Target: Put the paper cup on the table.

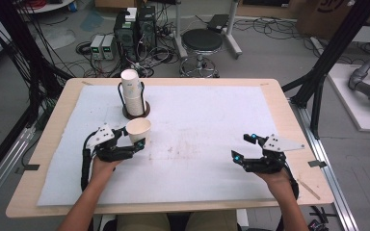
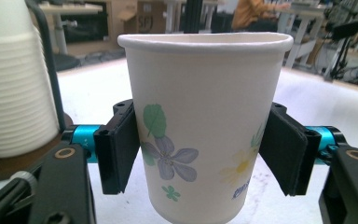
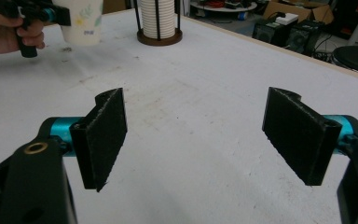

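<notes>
A white paper cup (image 1: pixel 138 129) printed with flowers stands upright between the jaws of my left gripper (image 1: pixel 134 136), which is shut on it at the left of the white mat. In the left gripper view both black pads (image 2: pixel 121 144) press the cup (image 2: pixel 200 93) at mid-height. I cannot tell whether its base touches the mat. A stack of matching cups (image 1: pixel 132 96) sits in a black wire holder just behind. My right gripper (image 1: pixel 242 146) hovers low at the right of the mat, open, with nothing between its pads (image 3: pixel 103 135).
A white mat (image 1: pixel 197 120) covers most of the wooden table (image 1: pixel 289 125). The cup holder's round brown base (image 3: pixel 158 37) stands at the mat's far left. A stool (image 1: pixel 201 43), electronics boxes and cables lie on the floor beyond the table.
</notes>
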Motion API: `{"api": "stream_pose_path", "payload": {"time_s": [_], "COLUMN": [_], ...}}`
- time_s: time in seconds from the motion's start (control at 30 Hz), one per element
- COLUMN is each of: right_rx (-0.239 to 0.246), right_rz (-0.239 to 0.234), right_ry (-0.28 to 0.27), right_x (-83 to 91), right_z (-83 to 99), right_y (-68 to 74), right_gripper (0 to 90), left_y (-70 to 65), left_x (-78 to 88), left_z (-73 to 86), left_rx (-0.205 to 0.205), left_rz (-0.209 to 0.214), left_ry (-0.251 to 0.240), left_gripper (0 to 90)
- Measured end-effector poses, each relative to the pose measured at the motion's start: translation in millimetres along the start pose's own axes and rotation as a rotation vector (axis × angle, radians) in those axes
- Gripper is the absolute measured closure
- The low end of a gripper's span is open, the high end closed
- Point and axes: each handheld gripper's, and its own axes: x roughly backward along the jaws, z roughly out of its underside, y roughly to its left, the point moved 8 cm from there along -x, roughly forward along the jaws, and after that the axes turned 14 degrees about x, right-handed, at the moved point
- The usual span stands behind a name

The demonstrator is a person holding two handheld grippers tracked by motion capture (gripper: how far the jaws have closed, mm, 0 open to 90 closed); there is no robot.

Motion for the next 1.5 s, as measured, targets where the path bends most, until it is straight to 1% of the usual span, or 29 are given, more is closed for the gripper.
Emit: {"api": "stream_pose_path", "payload": {"time_s": [0.07,0.13,0.17,0.27,0.4,0.43,0.47,0.6,0.73,0.77,0.9,0.97,1.0,1.07,1.1,1.23,1.33,1.43,1.5], "right_rx": [-0.002,-0.005,-0.006,-0.003,-0.007,0.002,0.001,-0.007,-0.005,-0.003,-0.005,-0.001,-0.001,-0.004,-0.006,-0.009,-0.005,-0.003,-0.006], "right_rz": [0.001,0.0,0.0,0.002,0.0,0.001,0.001,0.0,0.002,0.003,0.001,0.002,0.002,0.002,0.001,0.003,0.006,0.01,0.012], "right_ry": [0.0,0.002,0.002,0.001,0.001,0.0,-0.001,0.001,0.001,0.001,0.004,0.003,0.003,0.004,0.004,0.011,0.022,0.032,0.044], "right_x": [0.1,0.5,0.6,0.4,0.4,0.5,0.7,1.3,1.5,1.6,1.6,1.7,1.8,2.2,2.4,2.5,2.2,2.4,2.7], "right_z": [0.4,0.7,0.7,1.1,0.4,0.1,-0.2,-0.2,-0.4,-0.4,-0.9,-1.2,-1.1,-0.7,-0.2,2.1,3.0,4.2,6.4], "right_y": [-0.3,-0.1,-0.1,-0.9,0.3,-0.1,0.0,0.9,0.9,0.8,1.5,1.3,1.3,1.2,1.3,0.6,1.0,2.2,2.7], "right_gripper": [22.3,22.3,22.3,22.3,22.3,22.3,22.3,22.3,22.3,22.3,22.3,22.3,22.3,22.3,22.3,22.3,22.3,22.3,22.2], "left_y": [1.9,4.0,5.5,6.6,7.5,7.6,8.0,6.9,5.3,5.0,5.6,4.5,3.5,2.6,1.8,-4.3,-8.3,-11.0,-10.9], "left_x": [-6.1,-10.7,-12.7,-16.1,-19.8,-20.4,-20.1,-14.7,-6.0,-4.8,-3.3,-3.4,-3.4,-1.5,0.8,13.1,24.8,37.3,47.8], "left_z": [4.3,9.2,11.9,13.4,17.5,18.3,19.9,21.5,25.9,26.7,28.6,29.1,29.4,29.5,28.5,21.3,17.3,14.1,8.8], "left_rx": [0.01,0.009,0.009,0.007,-0.013,-0.012,-0.017,-0.021,-0.061,-0.063,-0.056,-0.047,-0.031,0.006,0.006,0.017,0.026,0.025,0.031], "left_rz": [-0.006,-0.025,-0.038,-0.075,-0.121,-0.131,-0.144,-0.165,-0.181,-0.182,-0.185,-0.179,-0.173,-0.185,-0.187,-0.149,-0.125,-0.101,-0.094], "left_ry": [0.021,0.051,0.07,0.096,0.159,0.169,0.19,0.223,0.276,0.28,0.273,0.271,0.268,0.268,0.262,0.228,0.212,0.187,0.148], "left_gripper": [32.8,32.9,32.9,33.6,34.1,34.3,34.4,34.4,34.3,34.3,33.3,30.9,28.2,15.1,13.9,14.6,14.6,14.6,14.6]}}
